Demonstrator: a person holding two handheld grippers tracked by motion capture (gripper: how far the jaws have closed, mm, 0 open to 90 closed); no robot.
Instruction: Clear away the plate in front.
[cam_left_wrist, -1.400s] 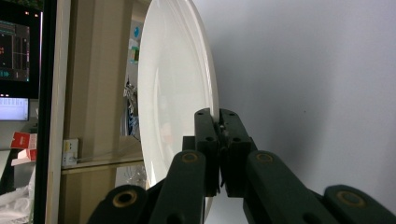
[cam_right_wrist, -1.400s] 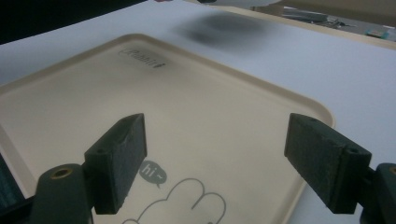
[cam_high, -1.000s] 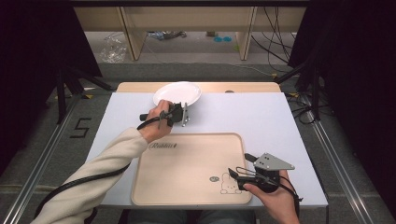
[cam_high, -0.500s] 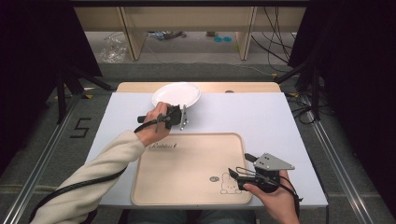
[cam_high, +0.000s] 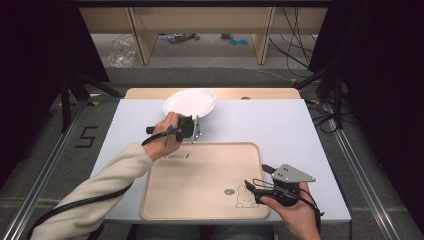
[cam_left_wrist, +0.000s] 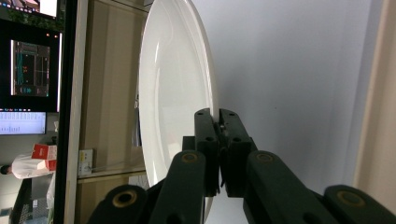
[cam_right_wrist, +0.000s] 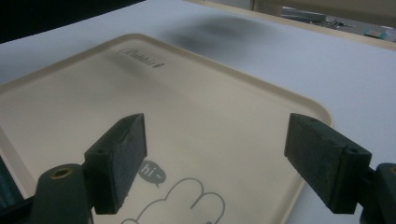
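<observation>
At the far middle of the white table (cam_high: 280, 125), the white plate (cam_high: 189, 102) sits tilted, its near rim pinched between the clenched jaws of the left gripper (cam_high: 196, 129); in the left gripper view the plate (cam_left_wrist: 175, 93) stands edge-on with its rim caught between the pads. Just nearer lies the beige tray (cam_high: 200, 180), with a rabbit drawing at its near right corner. The right gripper (cam_high: 251, 189) hovers over that corner, jaws spread wide apart, nothing between them, tray (cam_right_wrist: 205, 126) surface below.
</observation>
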